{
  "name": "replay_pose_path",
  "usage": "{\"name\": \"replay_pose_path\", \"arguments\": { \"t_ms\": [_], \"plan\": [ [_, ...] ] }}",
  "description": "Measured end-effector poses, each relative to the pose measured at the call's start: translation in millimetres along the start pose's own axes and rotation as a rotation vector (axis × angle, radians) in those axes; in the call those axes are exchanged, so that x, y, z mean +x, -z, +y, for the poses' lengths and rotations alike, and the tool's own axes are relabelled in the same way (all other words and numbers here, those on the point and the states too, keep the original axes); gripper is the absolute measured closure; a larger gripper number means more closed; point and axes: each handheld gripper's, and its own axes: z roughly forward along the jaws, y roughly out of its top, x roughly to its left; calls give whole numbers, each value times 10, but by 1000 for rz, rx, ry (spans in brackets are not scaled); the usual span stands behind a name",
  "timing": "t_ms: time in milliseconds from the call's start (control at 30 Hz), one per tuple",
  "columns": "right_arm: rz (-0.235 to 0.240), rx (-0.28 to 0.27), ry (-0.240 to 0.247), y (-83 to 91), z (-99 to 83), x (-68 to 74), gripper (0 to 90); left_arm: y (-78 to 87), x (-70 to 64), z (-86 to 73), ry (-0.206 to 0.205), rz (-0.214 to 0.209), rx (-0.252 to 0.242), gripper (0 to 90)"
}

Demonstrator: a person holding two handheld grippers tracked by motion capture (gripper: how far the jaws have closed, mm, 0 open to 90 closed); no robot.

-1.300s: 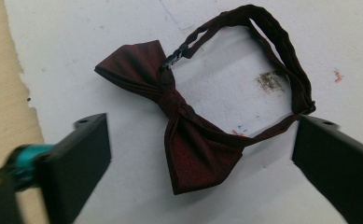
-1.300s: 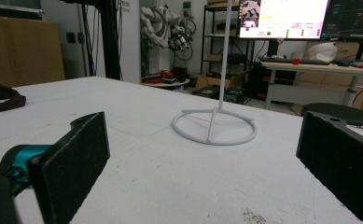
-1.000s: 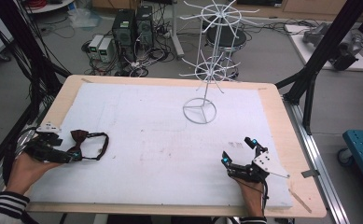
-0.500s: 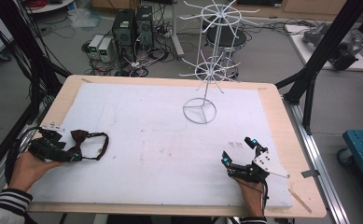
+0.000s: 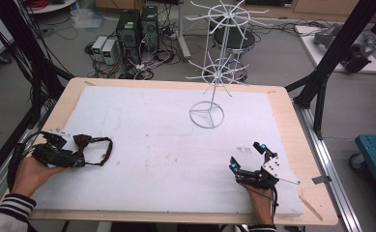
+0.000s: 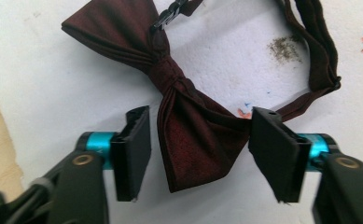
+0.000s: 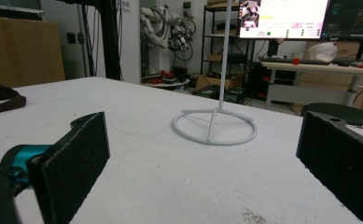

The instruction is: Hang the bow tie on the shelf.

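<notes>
I see the L gripper [image 5: 79, 157] at the table's left edge, jaws spread, straddling one wing of the bow tie [image 5: 83, 141]. In the left gripper view the jaws stand either side of the tie's [image 6: 188, 126] near wing: right jaw looks to be touching the wing's edge, left jaw just apart from it, so not clamped yet. The knot sits just beyond the jaws, the far wing fans up-left. The strap [image 6: 317, 51] loops round the upper right, a black clasp [image 6: 170, 14] near the top. The tie lies flat on the white mat [image 5: 166, 145], w/ a speck of dirt [image 6: 284, 46] by the strap.

R gripper [image 5: 248, 157] rests on the mat near the front-right corner, jaws wide apart, nothing btwn them. I hold it in my R hand [image 5: 260, 203]. Its own view looks across the mat at the white wire rack [image 7: 215, 126]: ring base flat on the mat, pole rising straight up. From the high view the rack [image 5: 207, 113] stands mid-rear of the mat, well apart from both grippers, two tiers of spokes up top. The tie's strap [image 7: 2, 98] peeks in at far left of the right gripper view.
</notes>
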Motion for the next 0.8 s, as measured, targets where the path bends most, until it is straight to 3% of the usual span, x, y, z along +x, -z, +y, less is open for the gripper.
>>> {"name": "replay_pose_path", "arguments": {
  "t_ms": [133, 200, 267, 333, 800],
  "plan": [
    [1, 2, 1, 1, 1, 1, 19, -11, 10, 5, 11, 1, 13, 596],
    [1, 2, 0, 1, 1, 2, 19, -14, 10, 7, 13, 1, 18, 621],
    [1, 2, 1, 1, 1, 2, 19, -17, -6, 7, -1, 5, 19, 727],
    [1, 2, 2, 1, 1, 2, 19, -34, -37, 4, -24, 22, 20, 775],
    [-1, 3, 16, -3, 2, 11, 19, -7, -51, -25, -62, 42, -33, 822]
  ]
}}
